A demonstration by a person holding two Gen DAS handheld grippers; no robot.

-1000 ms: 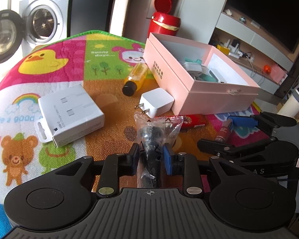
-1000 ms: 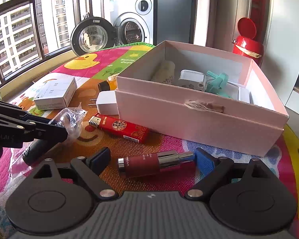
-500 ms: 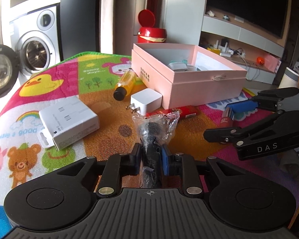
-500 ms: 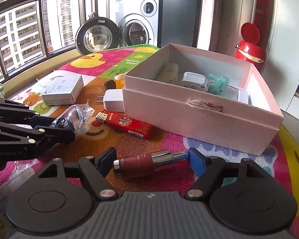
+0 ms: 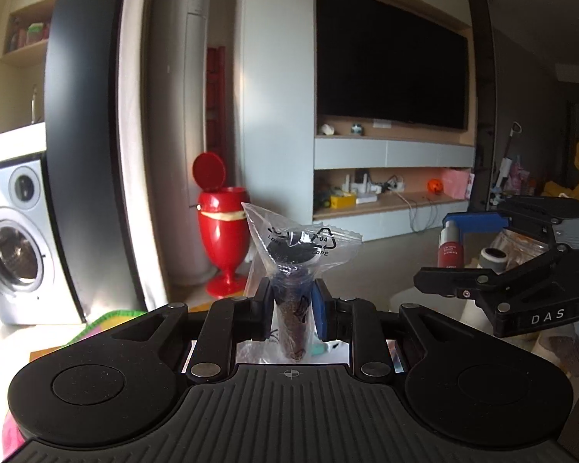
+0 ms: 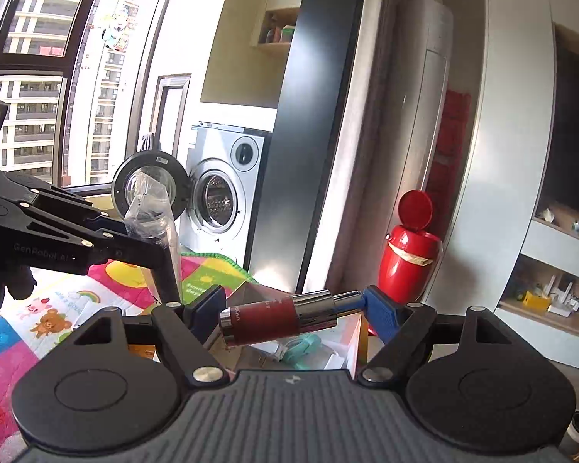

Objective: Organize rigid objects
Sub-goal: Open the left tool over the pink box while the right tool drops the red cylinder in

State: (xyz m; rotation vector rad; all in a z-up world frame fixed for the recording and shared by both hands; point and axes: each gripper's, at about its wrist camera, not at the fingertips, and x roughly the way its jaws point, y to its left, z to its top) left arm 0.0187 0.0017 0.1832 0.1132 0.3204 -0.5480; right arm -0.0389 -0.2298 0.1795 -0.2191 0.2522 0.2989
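My left gripper (image 5: pixel 291 305) is shut on a clear plastic bag (image 5: pixel 295 254) with a dark object inside, held upright in the air. It also shows in the right wrist view (image 6: pixel 150 212) at the left. My right gripper (image 6: pixel 293 308) is shut on a red and silver tube (image 6: pixel 278 318), held crosswise between the blue pads. That tube also shows in the left wrist view (image 5: pixel 449 249) at the right. Below the tube, a corner of the pink box (image 6: pixel 353 347) with a teal item inside is partly visible.
The colourful play mat (image 6: pixel 38 324) lies low at the left. A red pedal bin (image 6: pixel 409 262) stands on the floor by the wall. A washing machine (image 6: pixel 220 200) with its door open is behind the mat. A TV unit with shelves (image 5: pixel 390 146) is at the back.
Both grippers have lifted and tilted up with their objects. The mat, the pink box and the loose items have dropped out of view; the room's walls now fill both views.
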